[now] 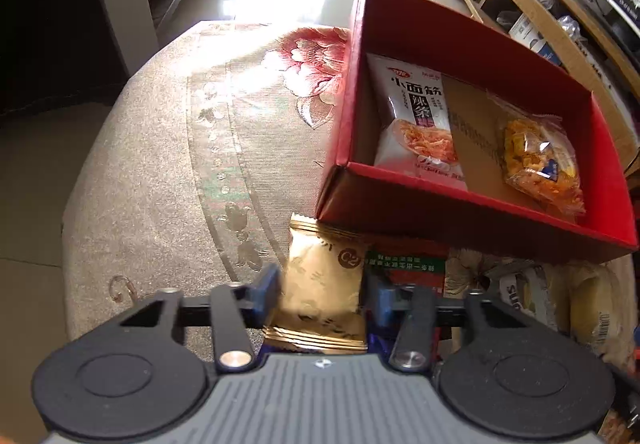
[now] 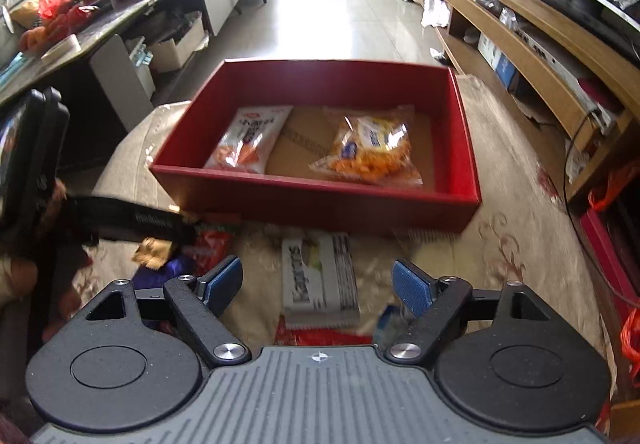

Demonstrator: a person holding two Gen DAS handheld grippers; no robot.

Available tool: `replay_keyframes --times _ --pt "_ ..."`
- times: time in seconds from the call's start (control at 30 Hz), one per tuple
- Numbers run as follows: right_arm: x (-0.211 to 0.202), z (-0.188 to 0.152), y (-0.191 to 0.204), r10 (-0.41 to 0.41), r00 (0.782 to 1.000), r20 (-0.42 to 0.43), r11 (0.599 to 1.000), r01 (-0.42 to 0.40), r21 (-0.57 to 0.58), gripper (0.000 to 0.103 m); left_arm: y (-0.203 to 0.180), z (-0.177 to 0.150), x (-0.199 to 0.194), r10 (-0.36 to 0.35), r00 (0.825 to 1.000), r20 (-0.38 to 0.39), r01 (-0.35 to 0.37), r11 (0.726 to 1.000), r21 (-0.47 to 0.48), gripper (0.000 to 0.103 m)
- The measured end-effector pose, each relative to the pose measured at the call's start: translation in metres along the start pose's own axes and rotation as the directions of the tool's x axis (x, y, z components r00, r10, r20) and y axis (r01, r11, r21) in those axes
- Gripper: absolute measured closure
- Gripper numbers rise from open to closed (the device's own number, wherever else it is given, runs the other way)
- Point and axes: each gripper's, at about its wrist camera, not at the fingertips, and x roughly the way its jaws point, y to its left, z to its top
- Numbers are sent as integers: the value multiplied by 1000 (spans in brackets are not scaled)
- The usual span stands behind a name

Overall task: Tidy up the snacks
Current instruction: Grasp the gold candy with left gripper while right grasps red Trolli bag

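A red box stands on the floral cloth. Inside lie a white gluten-strip packet and a clear bag of orange snacks. My left gripper is shut on a gold snack packet, just in front of the box's near left corner. My right gripper is open and empty above a white and grey packet in front of the box. The left gripper also shows in the right wrist view at the left.
More loose packets lie in front of the box: a red and green one, a white one, red ones. A wooden TV stand runs along the right. A cluttered dark table stands left.
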Motion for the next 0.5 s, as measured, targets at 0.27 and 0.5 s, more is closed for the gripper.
replay_keyframes --times 0.27,0.5 --pt "1 -17 -10 -15 999 -47 1000 16 15 18 -5 -3 -6 47 999 23 -48 998 31 69" --pt "3 -37 -18 -22 996 -90 998 27 56 21 -6 -22 -36 -18 999 45 16 999 42 69"
